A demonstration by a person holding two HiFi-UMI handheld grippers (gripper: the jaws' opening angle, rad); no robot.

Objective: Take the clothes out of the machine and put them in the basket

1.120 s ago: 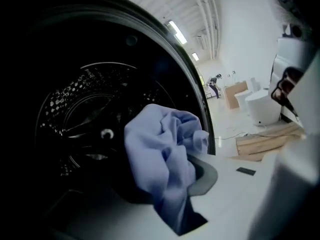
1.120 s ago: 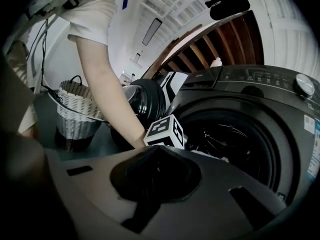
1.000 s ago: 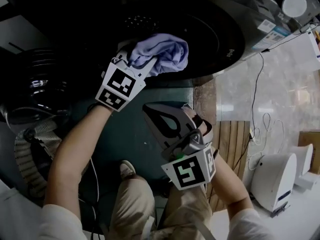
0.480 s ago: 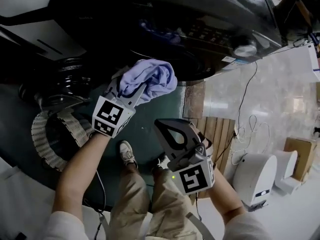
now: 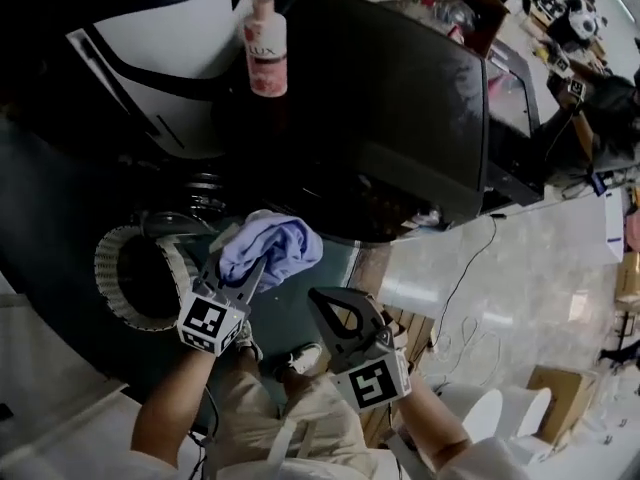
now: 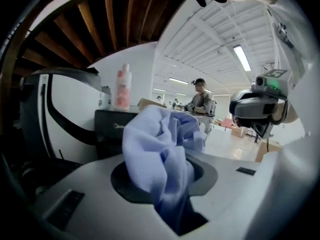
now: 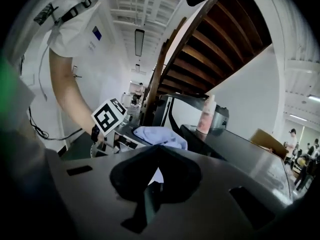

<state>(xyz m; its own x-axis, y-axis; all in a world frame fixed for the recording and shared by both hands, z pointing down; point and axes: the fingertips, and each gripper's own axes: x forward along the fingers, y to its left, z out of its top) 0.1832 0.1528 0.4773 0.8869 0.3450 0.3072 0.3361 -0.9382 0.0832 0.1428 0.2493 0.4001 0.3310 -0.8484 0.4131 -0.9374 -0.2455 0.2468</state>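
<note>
Two bare forearms reach up from the bottom edge of the head view, each hand holding a gripper in front of the person's body. At far left is a white woven basket point(image 5: 120, 268). Just right of its rim the left gripper point(image 5: 245, 260) points up toward the machine, its jaws clamped on a bunched lavender cloth point(image 5: 275, 248) — held in the air, in neither basket nor machine. The right gripper point(image 5: 318, 298) sits lower and further right, tilted up-left, with its jaws together and empty. Beyond both is the dark washing machine point(image 5: 400, 118) — a pink bottle point(image 5: 266, 48) stands upright near its left edge.
</note>
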